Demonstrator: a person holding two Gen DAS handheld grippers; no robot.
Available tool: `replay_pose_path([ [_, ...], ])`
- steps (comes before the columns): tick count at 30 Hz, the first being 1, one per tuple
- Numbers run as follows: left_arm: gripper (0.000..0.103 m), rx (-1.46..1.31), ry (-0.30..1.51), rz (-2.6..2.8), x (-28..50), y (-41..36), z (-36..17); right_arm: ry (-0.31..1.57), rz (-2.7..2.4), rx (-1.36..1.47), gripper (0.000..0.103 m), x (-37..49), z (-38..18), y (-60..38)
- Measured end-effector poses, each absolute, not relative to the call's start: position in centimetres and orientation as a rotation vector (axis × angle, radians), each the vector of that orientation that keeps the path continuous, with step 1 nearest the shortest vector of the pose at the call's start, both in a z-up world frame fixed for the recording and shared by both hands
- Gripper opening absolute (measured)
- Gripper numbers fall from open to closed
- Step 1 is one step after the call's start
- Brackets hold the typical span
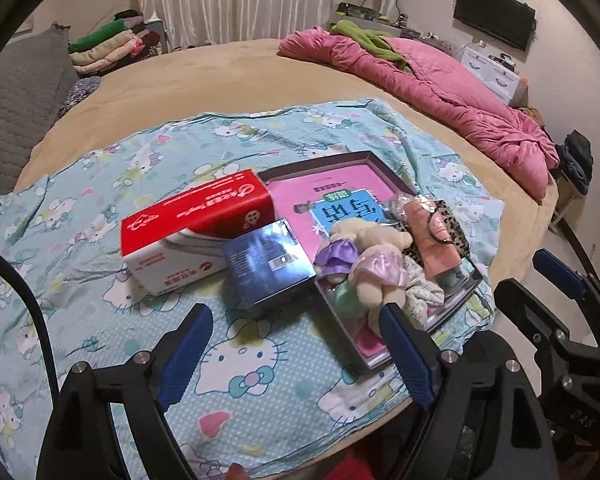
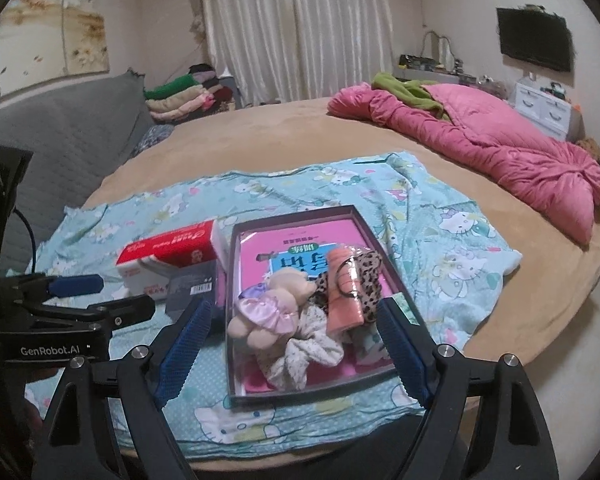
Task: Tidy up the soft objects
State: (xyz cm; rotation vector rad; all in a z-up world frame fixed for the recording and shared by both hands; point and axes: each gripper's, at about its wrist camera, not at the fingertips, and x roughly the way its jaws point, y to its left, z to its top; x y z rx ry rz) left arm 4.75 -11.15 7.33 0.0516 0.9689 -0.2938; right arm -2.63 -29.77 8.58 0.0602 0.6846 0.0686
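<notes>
With both tongs, left [image 1: 296,354] and right [image 2: 294,350], spread wide and empty, looked near done: cream plush bear [image 2: 274,300], frilly scrunchies [image 2: 300,354] piled in shallow dark-rimmed tray [image 2: 320,390] on bed; next, probably withdrawing.

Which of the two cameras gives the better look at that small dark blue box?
The left wrist view: the dark blue box shows fully, beside the red tissue box. In the right wrist view only its barcoded end shows.
</notes>
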Motion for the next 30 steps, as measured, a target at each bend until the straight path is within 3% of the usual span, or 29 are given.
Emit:
replay_pose_path([
  [30,0.085,0.028,1.036,-0.228,1.6,-10.4,2.7,0.720,0.022,0.093,0.085,-4.5,4.9,-29.2],
])
